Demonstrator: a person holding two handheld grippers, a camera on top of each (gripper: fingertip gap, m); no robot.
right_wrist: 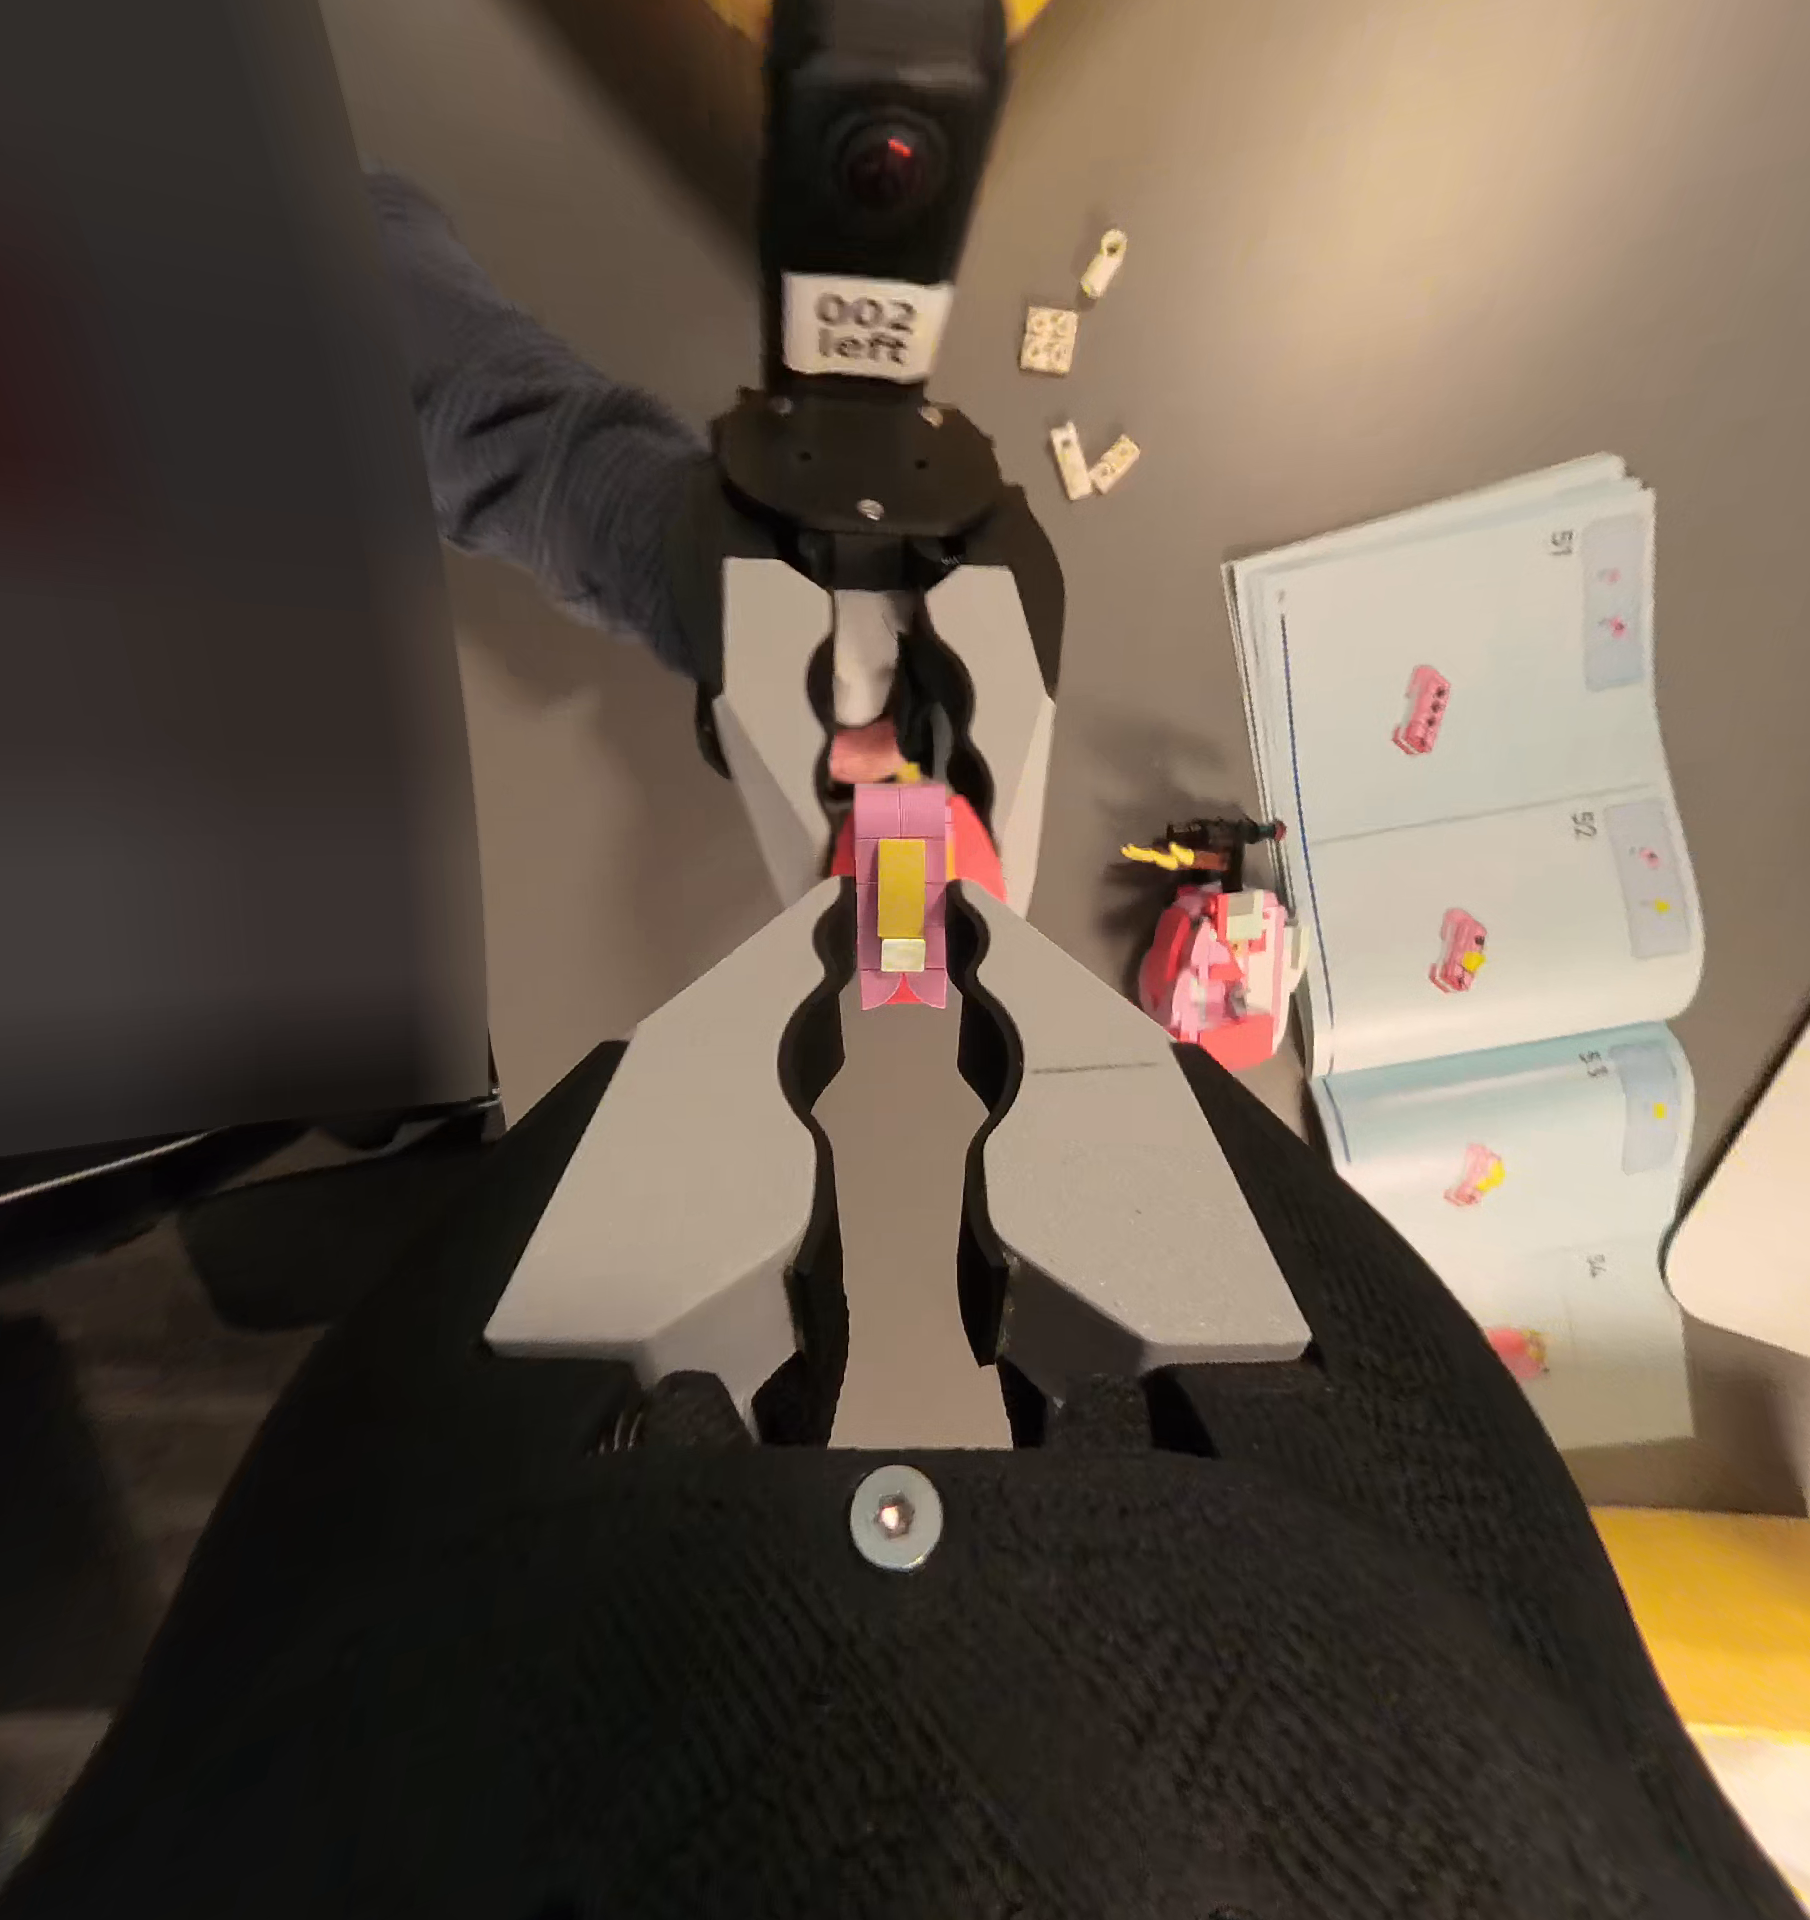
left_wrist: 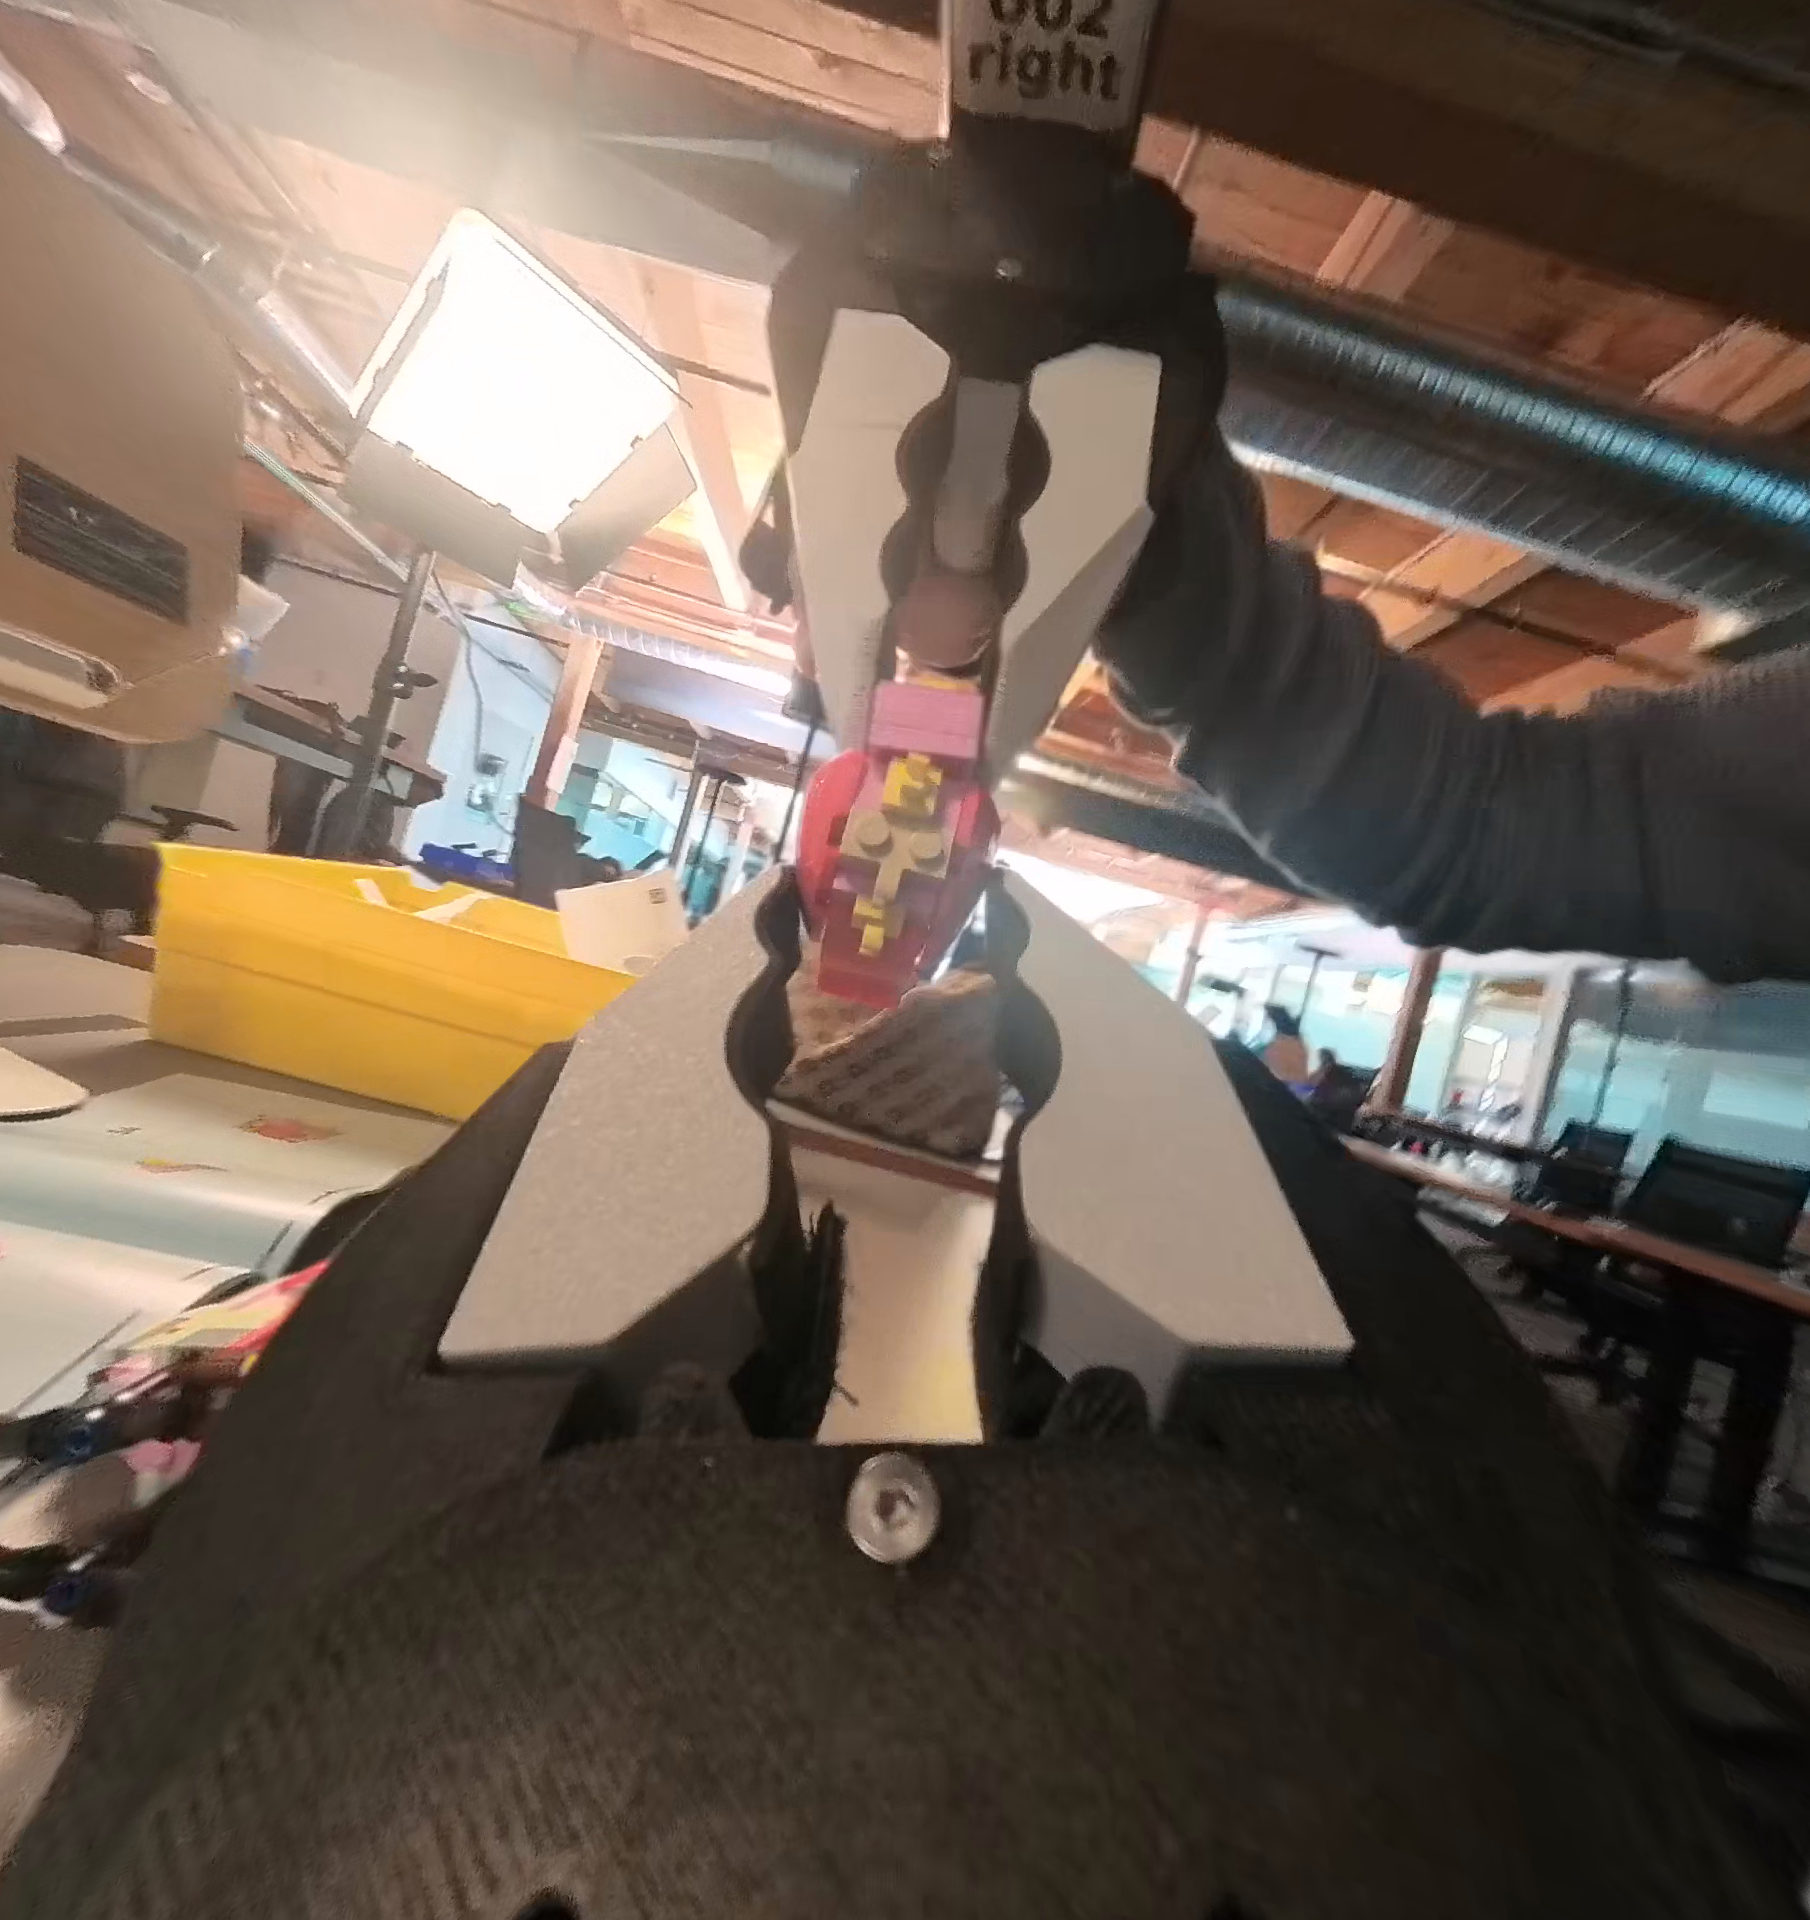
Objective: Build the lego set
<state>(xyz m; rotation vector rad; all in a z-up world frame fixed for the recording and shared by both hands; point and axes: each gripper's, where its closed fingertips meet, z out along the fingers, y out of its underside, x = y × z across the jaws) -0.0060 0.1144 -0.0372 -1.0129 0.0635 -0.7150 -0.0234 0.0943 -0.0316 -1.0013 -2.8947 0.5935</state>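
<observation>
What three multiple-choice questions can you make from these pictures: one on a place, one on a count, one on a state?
1. Where does the pink and red brick model on the table lie?
A. Beside the booklet's edge
B. Inside a yellow bin
C. On top of the booklet

2. How many loose cream pieces lie on the table beyond the booklet?
A. Two
B. Four
C. Seven

3. How is the booklet?
A. Closed
B. Rolled up
C. Lying open

Answers: 1 A, the model rests against the booklet's left edge; 2 B, four small pieces show in the right wrist view; 3 C, pages with pictured steps face up.
</observation>
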